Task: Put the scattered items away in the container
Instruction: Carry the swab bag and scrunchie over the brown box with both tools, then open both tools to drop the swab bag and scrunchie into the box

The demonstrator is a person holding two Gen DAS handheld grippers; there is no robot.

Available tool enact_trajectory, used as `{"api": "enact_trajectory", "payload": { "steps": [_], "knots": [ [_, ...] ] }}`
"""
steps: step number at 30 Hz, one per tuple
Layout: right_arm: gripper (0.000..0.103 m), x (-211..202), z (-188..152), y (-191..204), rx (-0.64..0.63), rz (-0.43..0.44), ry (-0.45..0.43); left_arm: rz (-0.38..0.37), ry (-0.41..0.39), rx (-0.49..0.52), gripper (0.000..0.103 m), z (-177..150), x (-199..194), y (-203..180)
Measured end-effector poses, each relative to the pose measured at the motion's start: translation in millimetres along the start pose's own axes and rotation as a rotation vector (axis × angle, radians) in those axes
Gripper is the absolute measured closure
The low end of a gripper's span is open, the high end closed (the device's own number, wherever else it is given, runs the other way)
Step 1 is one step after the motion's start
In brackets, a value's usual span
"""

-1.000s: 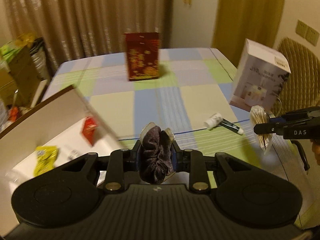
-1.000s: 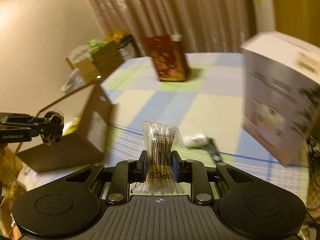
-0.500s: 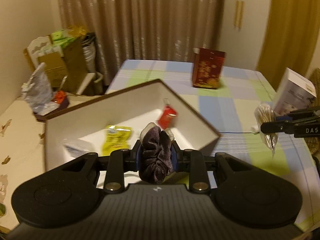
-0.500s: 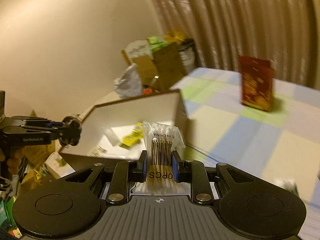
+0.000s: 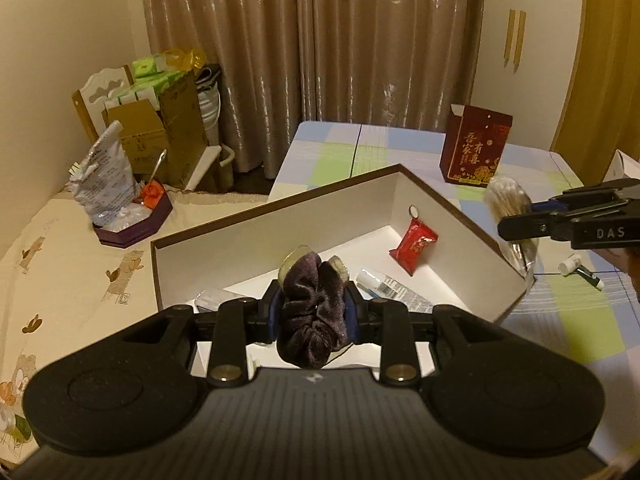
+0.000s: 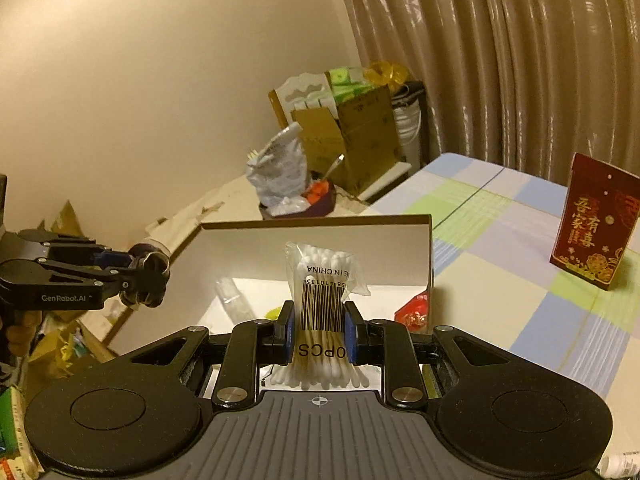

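Observation:
A white open box [image 5: 280, 236] with a brown rim stands at the table's left end. It holds a red packet [image 5: 414, 244], a tube [image 5: 384, 286] and other small items. My left gripper [image 5: 313, 318] hangs over the box's near part with a dark purple velvet scrunchie [image 5: 312, 300] between its pads; its jaws are opening slightly. My right gripper [image 6: 319, 332] is shut on a clear bag of cotton swabs [image 6: 322, 276] just before the box's [image 6: 320, 240] near rim. Each gripper shows in the other's view: the right one [image 5: 516, 226], the left one [image 6: 148, 276].
A tall red gift box [image 5: 474, 150] stands far back on the checked tablecloth. A small white bottle and a dark pen [image 5: 578, 266] lie to the right of the box. Left of the table stand cardboard boxes [image 5: 160, 136] and a purple tray [image 5: 132, 228] with a bag.
Both grippers swung left, from over the table's middle to the white box, each still holding its item. The box now fills the middle of both views.

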State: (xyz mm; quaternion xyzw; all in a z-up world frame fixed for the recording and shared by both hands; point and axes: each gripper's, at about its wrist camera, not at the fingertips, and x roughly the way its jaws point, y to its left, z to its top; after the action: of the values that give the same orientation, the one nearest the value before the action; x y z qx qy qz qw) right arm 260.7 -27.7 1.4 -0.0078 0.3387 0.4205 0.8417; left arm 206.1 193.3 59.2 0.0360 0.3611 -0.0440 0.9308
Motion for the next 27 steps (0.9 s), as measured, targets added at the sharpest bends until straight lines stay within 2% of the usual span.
{"api": "enact_trajectory", "payload": {
  "steps": [6, 13, 16, 17, 19, 24, 27],
  "knots": [
    [0.076, 18, -1, -6, -0.002, -0.027, 0.037, -0.03, 0.035, 0.014, 0.073, 6, 34, 8],
    [0.076, 33, -3, -14, -0.004, -0.044, 0.077, -0.086, 0.104, 0.026, 0.072, 3, 63, 11],
    [0.076, 37, -4, -14, -0.012, -0.046, 0.096, -0.113, 0.159, 0.03, 0.067, -3, 71, 11],
    [0.076, 38, -4, -14, -0.018, -0.046, 0.103, -0.114, 0.18, 0.028, 0.062, -5, 74, 11],
    [0.076, 39, -5, -14, -0.033, -0.044, 0.116, -0.122, 0.206, 0.027, 0.061, -8, 76, 12],
    [0.076, 42, -9, -12, -0.086, -0.03, 0.162, -0.129, 0.249, 0.012, 0.043, -17, 74, 17],
    [0.076, 46, -10, -10, -0.139, -0.025, 0.185, -0.128, 0.253, 0.005, 0.043, -19, 71, 19]
  ]
}}
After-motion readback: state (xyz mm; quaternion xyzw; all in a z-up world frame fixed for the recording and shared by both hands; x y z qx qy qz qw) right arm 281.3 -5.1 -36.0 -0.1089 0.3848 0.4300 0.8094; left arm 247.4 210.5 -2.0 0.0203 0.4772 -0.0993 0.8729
